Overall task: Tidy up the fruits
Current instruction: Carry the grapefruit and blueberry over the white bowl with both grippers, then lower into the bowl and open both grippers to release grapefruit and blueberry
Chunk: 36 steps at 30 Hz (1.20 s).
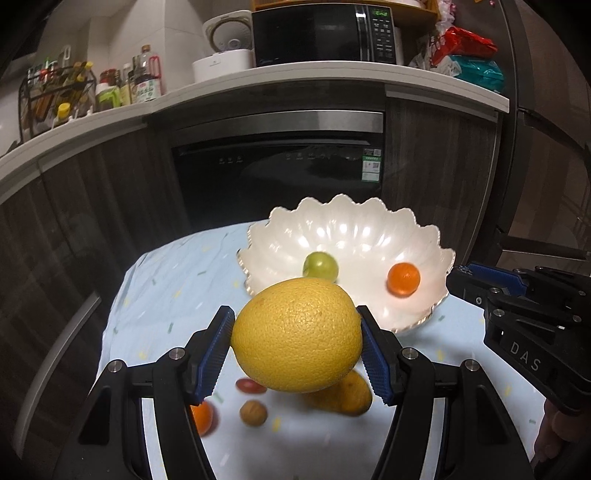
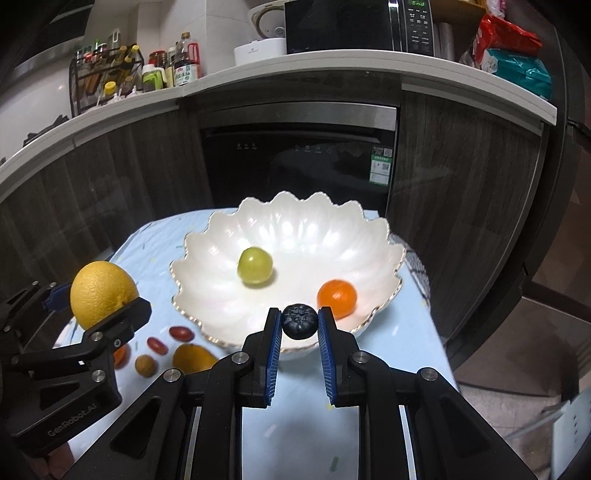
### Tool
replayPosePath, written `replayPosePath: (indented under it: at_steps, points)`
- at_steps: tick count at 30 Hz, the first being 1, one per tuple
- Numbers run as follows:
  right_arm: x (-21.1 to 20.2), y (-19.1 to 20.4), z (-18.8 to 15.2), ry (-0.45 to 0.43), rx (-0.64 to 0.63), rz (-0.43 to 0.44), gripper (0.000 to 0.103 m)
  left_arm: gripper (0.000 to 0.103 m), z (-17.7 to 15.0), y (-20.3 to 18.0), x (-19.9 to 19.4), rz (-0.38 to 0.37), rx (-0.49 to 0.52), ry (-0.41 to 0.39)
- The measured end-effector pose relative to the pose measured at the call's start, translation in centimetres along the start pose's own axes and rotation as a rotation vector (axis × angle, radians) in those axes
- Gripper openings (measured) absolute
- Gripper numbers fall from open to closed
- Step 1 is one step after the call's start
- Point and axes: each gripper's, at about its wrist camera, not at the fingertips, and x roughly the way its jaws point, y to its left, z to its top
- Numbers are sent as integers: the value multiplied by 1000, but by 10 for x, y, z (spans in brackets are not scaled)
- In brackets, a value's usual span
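My left gripper (image 1: pixel 297 332) is shut on a large yellow citrus fruit (image 1: pixel 295 334), held above the table; the right wrist view shows the same fruit (image 2: pixel 101 291) at the left. My right gripper (image 2: pixel 300 321) is shut on a dark blueberry (image 2: pixel 300 320) just before the near rim of a white scalloped bowl (image 2: pixel 221 273). In the bowl (image 1: pixel 369 229) lie a green grape (image 2: pixel 255 266) and a small orange fruit (image 2: pixel 337 298). Loose on the pale blue cloth (image 2: pixel 155 251) are two red oval fruits (image 2: pixel 181 333), a brown round one (image 2: pixel 144 365) and orange ones (image 2: pixel 192 358).
The small table (image 1: pixel 166 280) stands in front of a dark built-in oven (image 1: pixel 280 173) and wooden cabinets. A counter above carries a microwave (image 1: pixel 321 33), a rice cooker, bottles in a rack (image 1: pixel 59 96) and snack bags. The floor drops away at the table's right edge.
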Motion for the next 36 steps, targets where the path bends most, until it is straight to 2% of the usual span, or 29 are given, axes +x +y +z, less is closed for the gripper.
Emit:
replayPosePath:
  at_steps: [18,32,35,36]
  points:
    - [31,-20,16,15,21,-9,21,65,28,-19,54,-41,53,13]
    - [55,-19,10,76,24,23,22,66,15,-25,90,-54,78,130]
    - [55,-18,10,81,18,20,23,82,14,-23,86,-41,72,105]
    - [55,-18,9,80,15,17,23,84,14,-21,84,-32,69,95]
